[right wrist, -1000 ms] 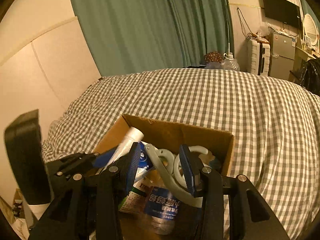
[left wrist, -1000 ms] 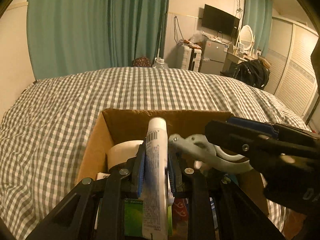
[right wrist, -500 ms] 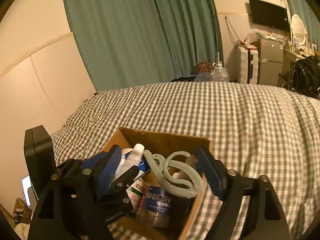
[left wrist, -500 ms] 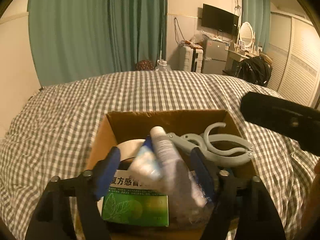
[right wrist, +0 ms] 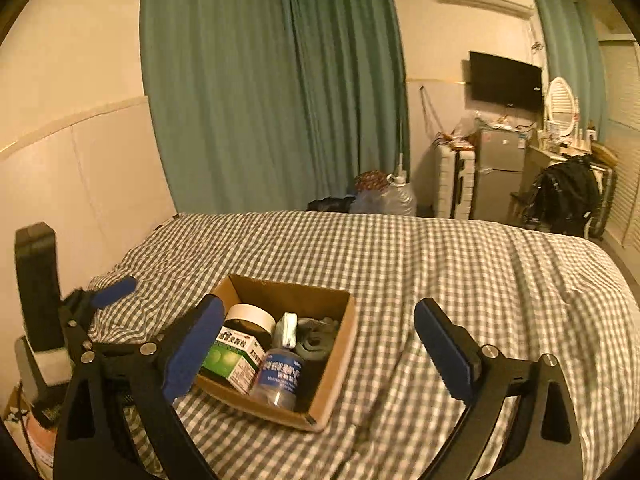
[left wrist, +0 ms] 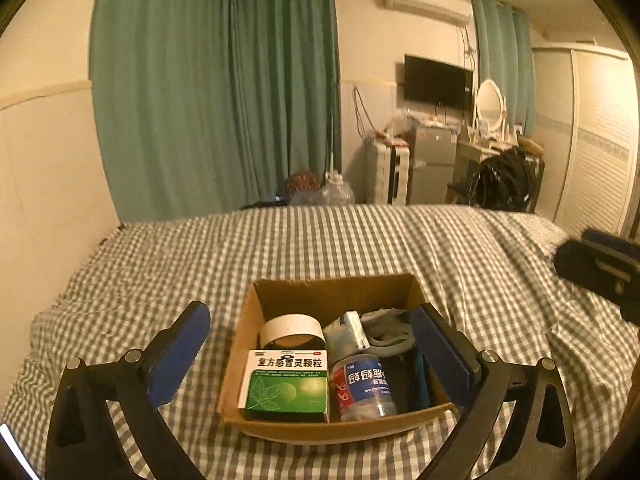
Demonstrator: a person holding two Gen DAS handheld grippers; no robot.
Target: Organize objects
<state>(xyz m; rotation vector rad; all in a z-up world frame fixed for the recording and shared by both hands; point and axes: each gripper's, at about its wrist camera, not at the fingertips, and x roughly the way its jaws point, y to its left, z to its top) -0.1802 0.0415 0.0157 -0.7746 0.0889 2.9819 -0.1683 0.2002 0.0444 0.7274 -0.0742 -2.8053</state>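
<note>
A cardboard box (left wrist: 332,300) sits on a bed covered by a grey-and-white checked quilt (left wrist: 320,240), and everything else is placed from that box. Inside it, a roll of white tape (left wrist: 292,330) stands toward the far left corner, with a green-and-white medicine carton (left wrist: 286,384) just in front of it against the near wall. Beside the carton, in the middle of the box, lies a small clear water bottle (left wrist: 364,386) with a blue label, and behind the bottle rests a white tube (left wrist: 354,330). Grey plastic clips (left wrist: 388,334) lie in the far right part of the box. The left gripper (left wrist: 316,352) hangs above the near side of the box, spread wide and empty. The right gripper (right wrist: 320,346) hovers over the box's right edge, likewise parted and holding nothing.
</note>
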